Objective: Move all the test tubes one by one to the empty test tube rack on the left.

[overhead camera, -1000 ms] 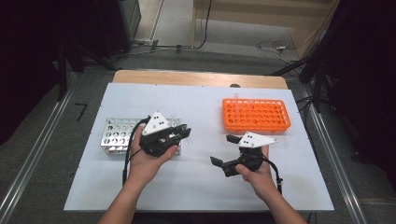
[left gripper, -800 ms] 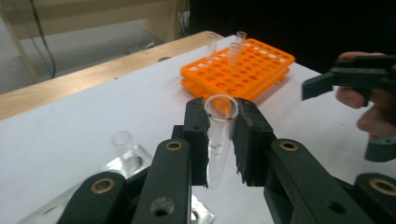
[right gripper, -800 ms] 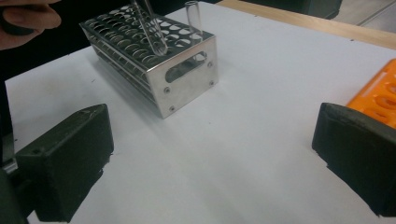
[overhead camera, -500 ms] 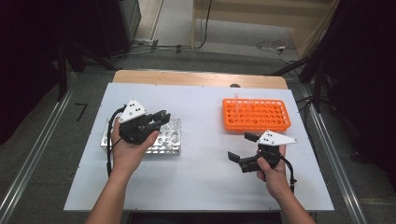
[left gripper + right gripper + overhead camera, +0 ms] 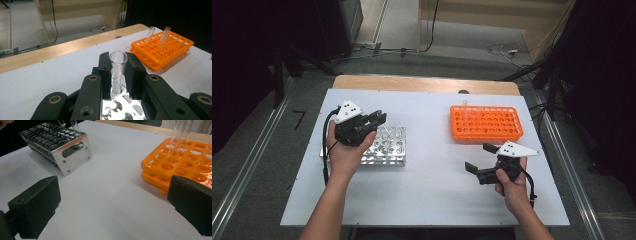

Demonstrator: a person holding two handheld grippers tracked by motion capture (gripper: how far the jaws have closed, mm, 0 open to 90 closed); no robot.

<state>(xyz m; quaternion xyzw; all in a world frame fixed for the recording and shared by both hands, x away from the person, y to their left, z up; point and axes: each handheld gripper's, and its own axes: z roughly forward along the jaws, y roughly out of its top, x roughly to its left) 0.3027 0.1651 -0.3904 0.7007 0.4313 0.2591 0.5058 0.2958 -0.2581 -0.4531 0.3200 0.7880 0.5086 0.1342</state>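
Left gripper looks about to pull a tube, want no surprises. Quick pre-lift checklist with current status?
1. Glass test tube sits between the left gripper jaws: ok.
2. Jaws actually clamped on the tube: cannot tell; they stand close on both sides, but contact is not clear.
3. Tube upright, lower end at the metal rack holes: ok.
4. Right gripper open, holding nothing, off to the side on the white table: ok.
5. Orange rack has free holes; two tubes already stand in it at a lean: ok.
6. Table between the two racks free of obstacles: ok.
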